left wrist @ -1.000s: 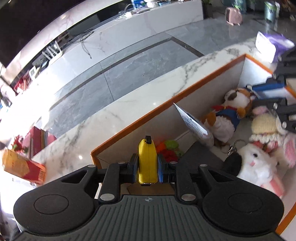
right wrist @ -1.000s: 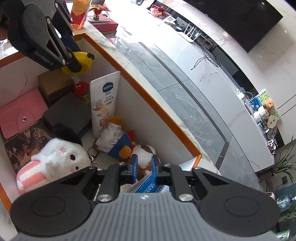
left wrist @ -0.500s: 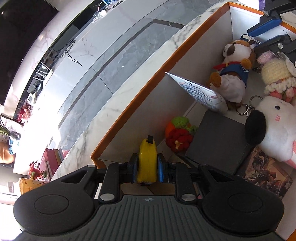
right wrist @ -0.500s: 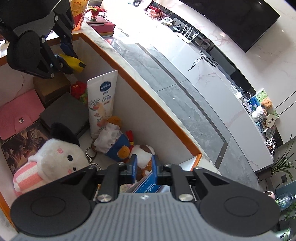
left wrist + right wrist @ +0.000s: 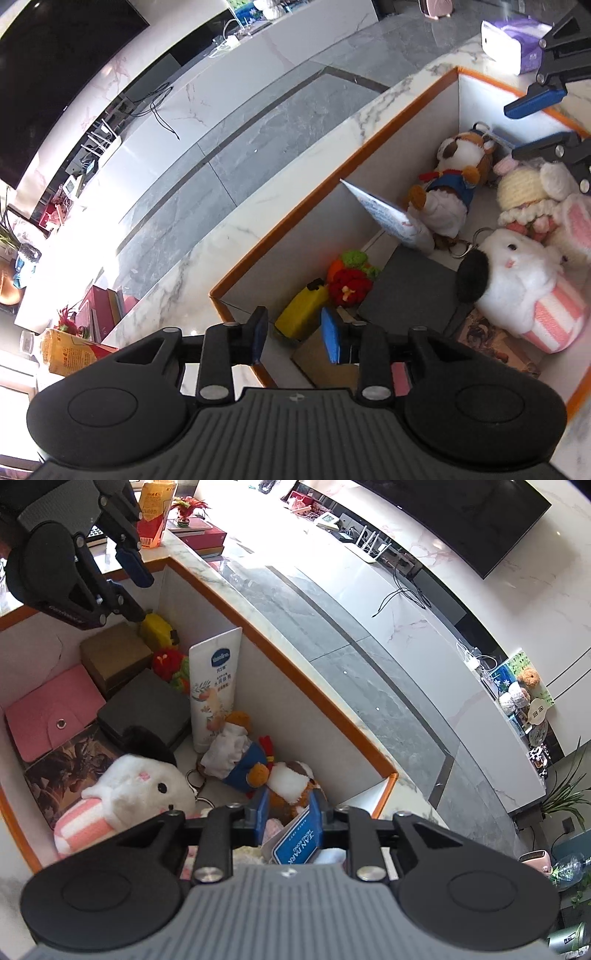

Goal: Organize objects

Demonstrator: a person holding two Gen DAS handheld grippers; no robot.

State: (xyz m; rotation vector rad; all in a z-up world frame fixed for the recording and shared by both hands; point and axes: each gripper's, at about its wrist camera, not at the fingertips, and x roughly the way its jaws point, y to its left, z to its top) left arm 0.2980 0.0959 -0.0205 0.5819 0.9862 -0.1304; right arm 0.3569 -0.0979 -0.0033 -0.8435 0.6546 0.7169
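The left gripper (image 5: pixel 293 339) has its jaws opening, with nothing pressed between the pads. Just beyond the fingertips a yellow toy (image 5: pixel 301 312) lies tilted in the corner of the orange-rimmed box (image 5: pixel 280 232), free of both fingers. Just past it, off the right finger, sits a red and green knitted toy (image 5: pixel 351 275), and beside that a dark grey pad (image 5: pixel 410 291).

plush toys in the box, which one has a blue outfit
The brown-and-white dog plush, lying against the box's long wall beside the lotion tube. The white bunny has a pink striped body, and the knitted cream doll shows no blue.
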